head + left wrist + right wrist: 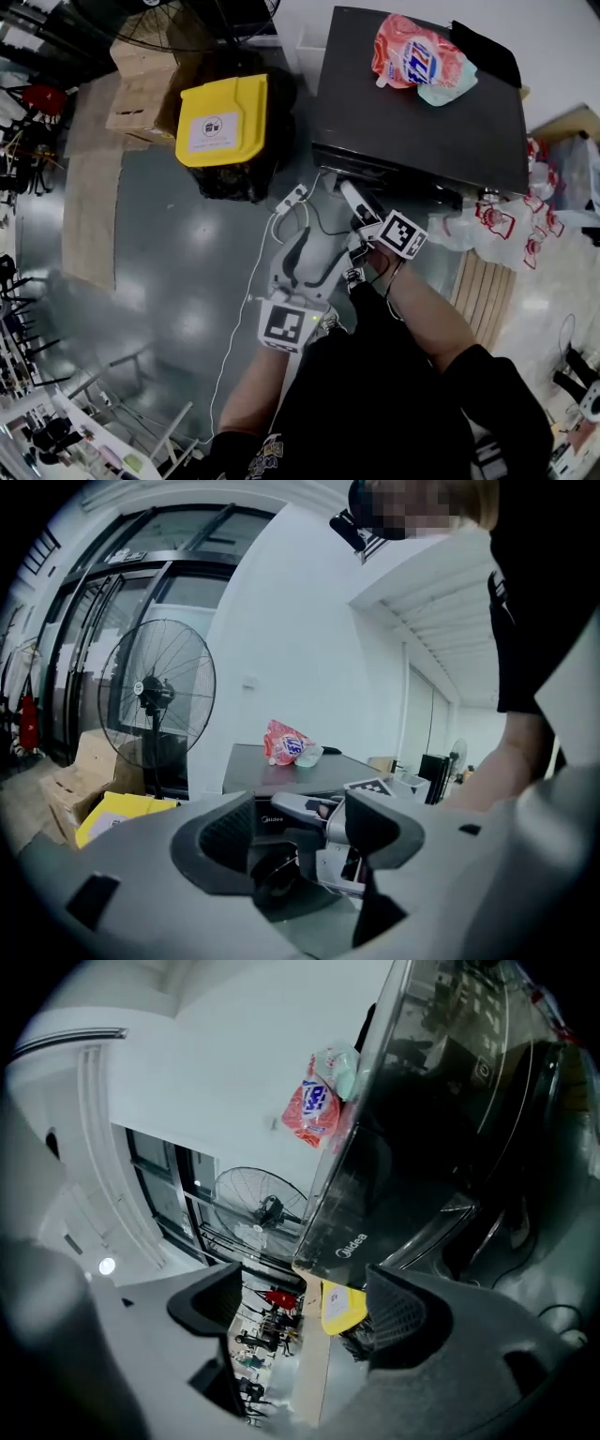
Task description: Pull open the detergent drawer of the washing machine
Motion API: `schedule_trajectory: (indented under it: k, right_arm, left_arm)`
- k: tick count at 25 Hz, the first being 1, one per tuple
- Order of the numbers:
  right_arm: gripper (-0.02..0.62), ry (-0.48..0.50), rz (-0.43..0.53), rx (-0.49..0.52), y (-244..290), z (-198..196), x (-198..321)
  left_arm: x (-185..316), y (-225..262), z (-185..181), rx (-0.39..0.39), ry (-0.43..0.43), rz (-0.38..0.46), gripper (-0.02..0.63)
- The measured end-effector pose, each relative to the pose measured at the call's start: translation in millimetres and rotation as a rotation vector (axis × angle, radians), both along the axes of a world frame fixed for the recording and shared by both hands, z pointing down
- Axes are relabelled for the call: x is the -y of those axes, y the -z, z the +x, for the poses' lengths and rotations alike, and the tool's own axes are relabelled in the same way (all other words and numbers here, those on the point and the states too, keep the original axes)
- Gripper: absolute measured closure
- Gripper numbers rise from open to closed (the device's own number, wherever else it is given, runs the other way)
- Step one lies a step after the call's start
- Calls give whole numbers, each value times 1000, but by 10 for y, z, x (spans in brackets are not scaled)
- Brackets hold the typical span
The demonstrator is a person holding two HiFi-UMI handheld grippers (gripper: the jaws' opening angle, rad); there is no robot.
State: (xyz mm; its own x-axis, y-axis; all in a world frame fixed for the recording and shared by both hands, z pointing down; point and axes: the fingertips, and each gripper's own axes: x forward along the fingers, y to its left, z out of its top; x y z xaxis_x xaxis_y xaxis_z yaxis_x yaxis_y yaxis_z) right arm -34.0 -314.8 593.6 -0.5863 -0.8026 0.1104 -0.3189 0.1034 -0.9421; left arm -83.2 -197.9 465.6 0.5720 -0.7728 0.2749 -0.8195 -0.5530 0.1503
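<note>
Shiny grey floor (178, 234), a big standing fan (157, 691) by the glass wall, and a dark washing machine (422, 112) with a red detergent pouch (412, 56) on its lid. Both tongs are out in front of it. The right tongs (305, 1312) are rolled sideways, jaws wide and empty, near the detergent drawer (349, 1241) at the front's top corner on the yellow bin (223, 120) side. The left tongs (300, 841) sit behind them, also spread and holding nothing. A white power strip (291, 199) lies on the floor between bin and machine.

Head view above the washing machine (422, 122), gripper views low, near its front, right one rolled, all share red pouch (412, 56) atop it.
</note>
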Motion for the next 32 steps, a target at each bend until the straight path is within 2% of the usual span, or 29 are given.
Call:
schedule_trajectory:
  k: [8,12,15,19,22,26,32]
  right_arm:
    - [125,-99,-133,60,-400,113,284]
    - [107,-145,-122,134,-462,151,433]
    - [106,-180,-181,146,-541,186,467]
    - [106,-229,-197,178,-591,253,590]
    - [109,-224,-162,190,-580,242,670]
    - [110,-232,-194,153,-632,266,625]
    - [117,-240,-197,153,-621,267,616]
  left_arm:
    - [241,-159,26,-21,14,-36,333]
    - [290,-224,-8,-21,17,-33,333]
    - [321,-264,-41,-20,24,-40,333]
    - [345,-287,-48,-19,17,-72,333]
    - [366,-324,-72,-23,21,-63,333]
    - [376,-322,-72,-35,20,-78,333]
    - [344,-318,-48,-40,11,-74,333]
